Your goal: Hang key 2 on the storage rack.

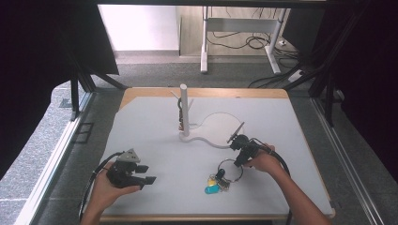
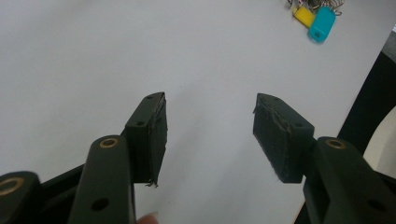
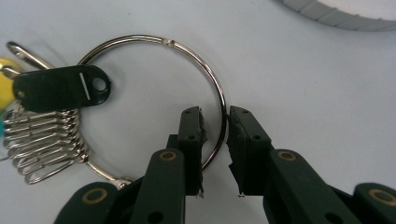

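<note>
Key ring (image 3: 154, 98): I see a big metal ring lying flat on the white table (image 1: 155, 126), on the near side of the white stand (image 1: 184, 112) and to its right
Tags: a black tag (image 3: 60, 87), a yellow tag (image 2: 304, 15), a teal tag (image 2: 322, 23) and a row of small metal clips (image 3: 44, 142) hang bunched at the ring's left side in my right gripper view
Right gripper (image 3: 215, 140): my jaws sit either side of the ring's wire, nearly closed, with the wire in the narrow gap; I cannot tell if the pads already press on it
Left gripper (image 2: 210, 135): my jaws are spread wide with nothing between them, over bare table well to the left of the key ring
Stand: an upright white post on a curved flat base (image 1: 218, 129), beyond the key ring, apart from it
</note>
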### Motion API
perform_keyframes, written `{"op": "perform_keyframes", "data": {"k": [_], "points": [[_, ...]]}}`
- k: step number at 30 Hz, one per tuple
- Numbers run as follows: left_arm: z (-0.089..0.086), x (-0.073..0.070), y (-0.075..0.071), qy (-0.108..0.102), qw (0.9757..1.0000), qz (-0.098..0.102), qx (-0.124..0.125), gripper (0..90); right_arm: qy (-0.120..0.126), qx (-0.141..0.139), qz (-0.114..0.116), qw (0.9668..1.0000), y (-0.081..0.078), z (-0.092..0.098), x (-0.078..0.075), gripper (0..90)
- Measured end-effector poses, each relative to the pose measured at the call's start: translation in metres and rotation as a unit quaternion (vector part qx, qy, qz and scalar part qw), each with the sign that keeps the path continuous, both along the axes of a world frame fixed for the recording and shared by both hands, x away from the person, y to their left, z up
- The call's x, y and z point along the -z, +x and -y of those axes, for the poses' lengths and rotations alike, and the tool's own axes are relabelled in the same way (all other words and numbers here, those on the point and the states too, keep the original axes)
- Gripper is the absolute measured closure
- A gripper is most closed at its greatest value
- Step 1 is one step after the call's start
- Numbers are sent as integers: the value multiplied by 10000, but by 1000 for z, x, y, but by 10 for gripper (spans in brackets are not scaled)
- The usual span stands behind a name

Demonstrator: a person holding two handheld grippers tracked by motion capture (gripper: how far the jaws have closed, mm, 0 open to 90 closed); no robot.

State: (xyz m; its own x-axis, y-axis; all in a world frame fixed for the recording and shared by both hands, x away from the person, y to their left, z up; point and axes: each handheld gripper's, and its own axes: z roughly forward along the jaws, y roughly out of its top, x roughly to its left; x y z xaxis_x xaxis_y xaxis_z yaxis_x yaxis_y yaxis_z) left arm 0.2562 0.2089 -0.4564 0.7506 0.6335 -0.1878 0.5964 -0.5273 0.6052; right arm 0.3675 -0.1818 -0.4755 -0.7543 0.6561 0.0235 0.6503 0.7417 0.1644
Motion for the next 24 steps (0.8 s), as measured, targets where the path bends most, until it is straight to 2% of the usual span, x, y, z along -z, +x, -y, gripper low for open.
{"op": "perform_keyframes", "data": {"k": [7,15,20,24], "points": [[-4,-1,0,-55,10000,7,-17,452,-42,179,-70,9998,3,-2,3,804],[-7,1,0,-49,10000,-8,-43,447,-108,217,-37,9997,1,-4,3,858],[-9,1,-1,-85,9999,-6,-77,447,-4,260,-139,9996,4,-1,3,861],[-9,1,-1,-83,9999,-7,-77,447,156,269,-120,9994,3,4,-5,861]]}}
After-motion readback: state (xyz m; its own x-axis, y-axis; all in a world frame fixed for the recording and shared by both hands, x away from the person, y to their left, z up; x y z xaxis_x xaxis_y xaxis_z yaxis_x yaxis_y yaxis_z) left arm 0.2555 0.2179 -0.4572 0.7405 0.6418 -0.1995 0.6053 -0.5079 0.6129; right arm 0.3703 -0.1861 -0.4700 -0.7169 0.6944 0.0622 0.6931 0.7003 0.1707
